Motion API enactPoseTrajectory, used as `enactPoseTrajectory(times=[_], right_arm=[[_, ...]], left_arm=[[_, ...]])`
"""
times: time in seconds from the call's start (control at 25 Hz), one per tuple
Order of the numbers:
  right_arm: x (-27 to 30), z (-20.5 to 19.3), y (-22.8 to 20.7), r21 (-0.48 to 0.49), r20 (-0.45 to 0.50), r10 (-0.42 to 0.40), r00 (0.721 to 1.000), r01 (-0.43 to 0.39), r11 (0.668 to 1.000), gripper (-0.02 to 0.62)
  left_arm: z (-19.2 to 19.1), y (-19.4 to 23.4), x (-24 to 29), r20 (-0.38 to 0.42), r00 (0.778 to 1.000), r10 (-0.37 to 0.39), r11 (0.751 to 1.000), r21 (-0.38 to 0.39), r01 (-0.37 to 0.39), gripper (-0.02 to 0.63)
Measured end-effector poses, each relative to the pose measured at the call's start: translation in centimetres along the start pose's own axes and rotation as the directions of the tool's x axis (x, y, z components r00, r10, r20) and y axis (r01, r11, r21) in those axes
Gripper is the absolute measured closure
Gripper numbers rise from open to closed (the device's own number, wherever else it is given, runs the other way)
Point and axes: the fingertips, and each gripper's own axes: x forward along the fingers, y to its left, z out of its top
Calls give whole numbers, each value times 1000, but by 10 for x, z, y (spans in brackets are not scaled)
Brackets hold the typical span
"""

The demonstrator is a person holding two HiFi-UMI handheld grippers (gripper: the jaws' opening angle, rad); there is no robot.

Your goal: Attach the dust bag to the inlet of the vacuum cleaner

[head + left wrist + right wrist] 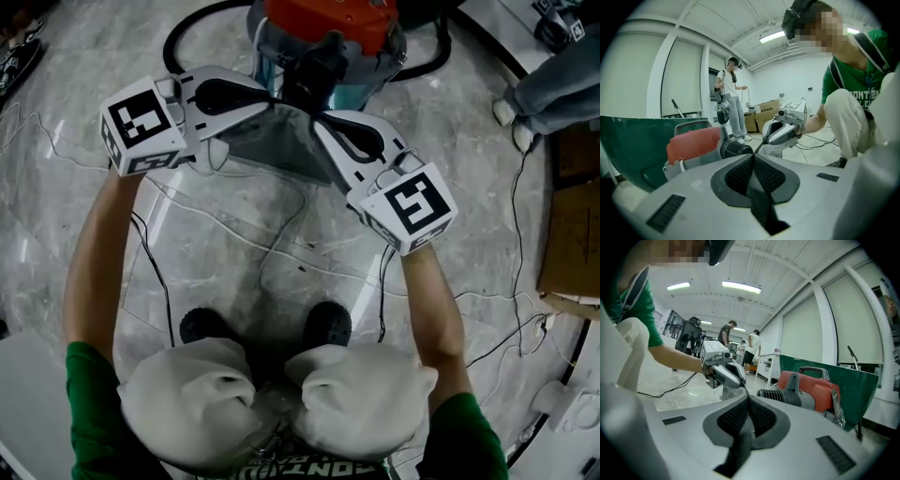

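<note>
Marble floor (75,94), dust bag (278,145) clamped in left gripper (753,157), right gripper (749,398)

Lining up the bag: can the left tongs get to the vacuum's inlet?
Likely yes: the left tongs, shut on the bag, sit just short of the inlet, with nothing between; the right tongs hold the bag's other edge.

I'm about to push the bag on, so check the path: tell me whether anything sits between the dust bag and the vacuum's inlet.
Nothing visible does. The dust bag, pinched by the left gripper and right gripper, hangs just before the black ribbed inlet of the vacuum cleaner, with only open air between.
</note>
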Motion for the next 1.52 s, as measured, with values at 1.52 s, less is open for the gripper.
enactPoseTrajectory(times=[1.52], right_arm=[[-6, -8, -103, 134, -6, -180, 984, 179, 975, 580]], left_arm=[[25, 75, 73, 5, 994, 110, 988, 105, -110, 577]])
